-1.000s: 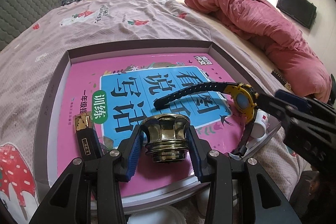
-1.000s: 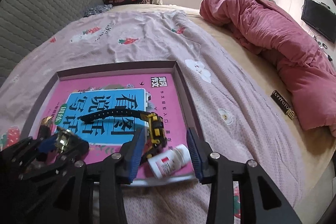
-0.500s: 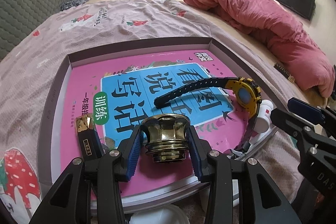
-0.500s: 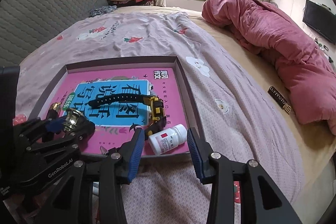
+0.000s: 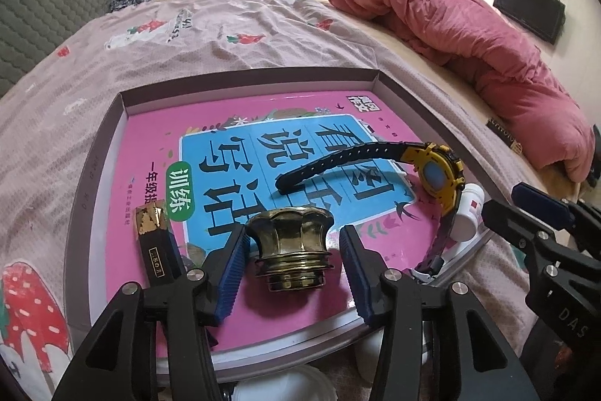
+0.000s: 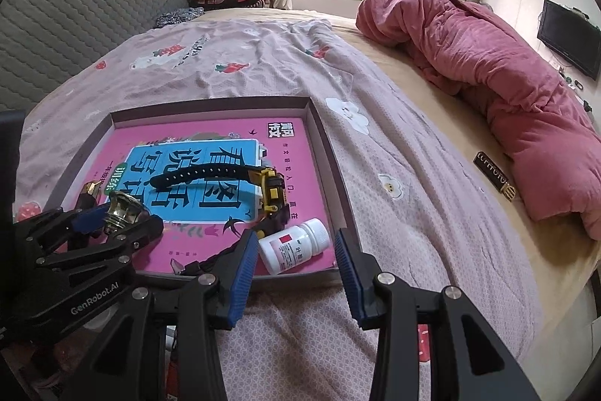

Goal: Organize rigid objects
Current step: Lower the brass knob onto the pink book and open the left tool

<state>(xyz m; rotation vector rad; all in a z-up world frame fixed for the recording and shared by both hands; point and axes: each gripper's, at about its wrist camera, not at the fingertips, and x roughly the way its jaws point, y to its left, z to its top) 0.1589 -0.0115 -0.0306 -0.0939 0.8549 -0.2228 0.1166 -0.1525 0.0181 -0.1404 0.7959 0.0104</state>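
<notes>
Resting in our shallow box (image 5: 94,168) are a pink book (image 5: 233,138), watch (image 5: 435,171), pill bottle (image 6: 296,245) and brass cap (image 5: 293,247). Our left tool (image 5: 293,269) has just been opening, pads clear of that cap; our right tool (image 6: 296,273) stands released around the bottle.

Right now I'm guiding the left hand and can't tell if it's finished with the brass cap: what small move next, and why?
Probably draw the left tongs straight back. They have just been opening, and both pads now stand clear of the brass cap, which sits upright on the pink book inside the tray. It looks placed, so retreating without nudging it seems right.
</notes>
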